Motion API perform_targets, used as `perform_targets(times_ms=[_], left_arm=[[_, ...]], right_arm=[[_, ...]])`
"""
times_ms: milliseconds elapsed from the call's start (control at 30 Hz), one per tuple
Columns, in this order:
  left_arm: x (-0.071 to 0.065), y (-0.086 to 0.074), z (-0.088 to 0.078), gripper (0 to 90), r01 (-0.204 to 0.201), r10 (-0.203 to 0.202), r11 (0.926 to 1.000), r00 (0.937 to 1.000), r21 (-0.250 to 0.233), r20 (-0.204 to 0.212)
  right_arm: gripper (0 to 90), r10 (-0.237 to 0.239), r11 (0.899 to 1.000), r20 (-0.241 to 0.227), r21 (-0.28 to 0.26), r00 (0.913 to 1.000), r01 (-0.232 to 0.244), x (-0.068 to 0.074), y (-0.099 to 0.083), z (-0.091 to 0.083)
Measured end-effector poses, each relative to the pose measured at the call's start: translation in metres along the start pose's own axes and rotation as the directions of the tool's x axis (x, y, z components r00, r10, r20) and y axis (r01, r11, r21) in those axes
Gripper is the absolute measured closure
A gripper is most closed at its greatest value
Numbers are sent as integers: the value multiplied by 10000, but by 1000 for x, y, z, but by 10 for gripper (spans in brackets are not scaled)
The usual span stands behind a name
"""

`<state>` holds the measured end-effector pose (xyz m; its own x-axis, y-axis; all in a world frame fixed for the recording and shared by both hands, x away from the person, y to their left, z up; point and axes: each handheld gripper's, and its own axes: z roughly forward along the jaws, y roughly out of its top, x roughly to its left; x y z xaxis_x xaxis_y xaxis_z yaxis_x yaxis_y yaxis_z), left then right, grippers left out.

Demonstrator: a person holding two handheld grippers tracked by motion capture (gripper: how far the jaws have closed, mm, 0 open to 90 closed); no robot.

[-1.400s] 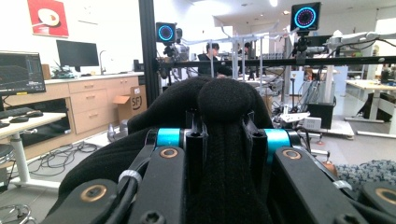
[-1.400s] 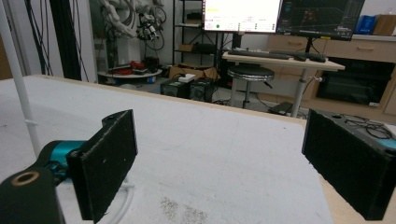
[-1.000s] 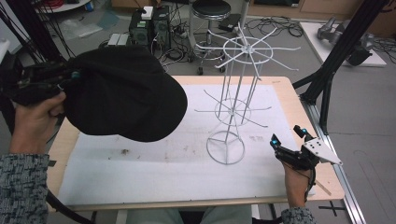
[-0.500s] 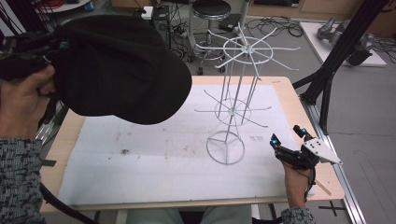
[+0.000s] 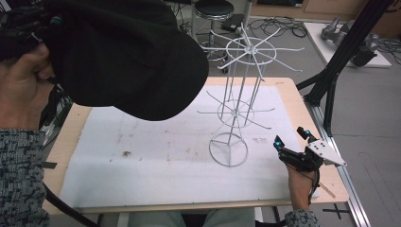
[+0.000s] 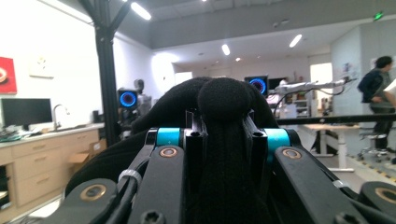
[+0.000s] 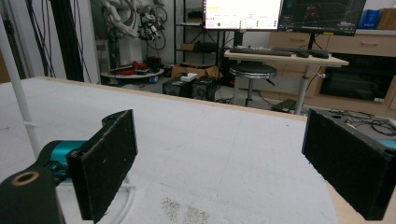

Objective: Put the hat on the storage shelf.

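Note:
A black cap [image 5: 127, 56] hangs high over the table's far left, close to the camera. My left gripper [image 5: 49, 23] holds it from the left and is mostly hidden behind it. In the left gripper view that gripper [image 6: 224, 121] is shut on a fold of the cap's black fabric [image 6: 224, 98], which bulges above the jaws. A white wire rack [image 5: 249, 49] with spoke arms stands upright on a ring base at the table's middle right. My right gripper [image 5: 290, 137] rests open near the front right corner, to the right of the rack's base. Nothing sits between its pads [image 7: 107, 163].
A white foam sheet [image 5: 156, 161] covers the wooden table [image 5: 71, 137]. The rack's thin pole [image 7: 18, 93] shows at the left of the right gripper view. A black frame post [image 5: 340, 61] rises beside the table's right edge. A stool [image 5: 215, 9] stands beyond the far edge.
The left hand has lifted the cap higher, toward the camera and to the left. The right gripper has stayed still and open.

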<state>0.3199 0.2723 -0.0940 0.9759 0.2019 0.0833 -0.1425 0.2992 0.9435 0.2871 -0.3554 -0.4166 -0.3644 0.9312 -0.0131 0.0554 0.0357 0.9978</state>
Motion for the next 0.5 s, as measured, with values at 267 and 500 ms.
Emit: perform_targets(times_ms=[267, 500], left_arm=[[3, -1, 29, 762, 95, -96, 10000, 9989, 22, 453], [8, -11, 55, 761, 324, -323, 9995, 9952, 2, 927]], right_arm=[[94, -32, 10000, -1, -19, 10000, 32, -1, 0, 1], [94, -42, 10000, 12, 21, 10000, 42, -1, 0, 0]])
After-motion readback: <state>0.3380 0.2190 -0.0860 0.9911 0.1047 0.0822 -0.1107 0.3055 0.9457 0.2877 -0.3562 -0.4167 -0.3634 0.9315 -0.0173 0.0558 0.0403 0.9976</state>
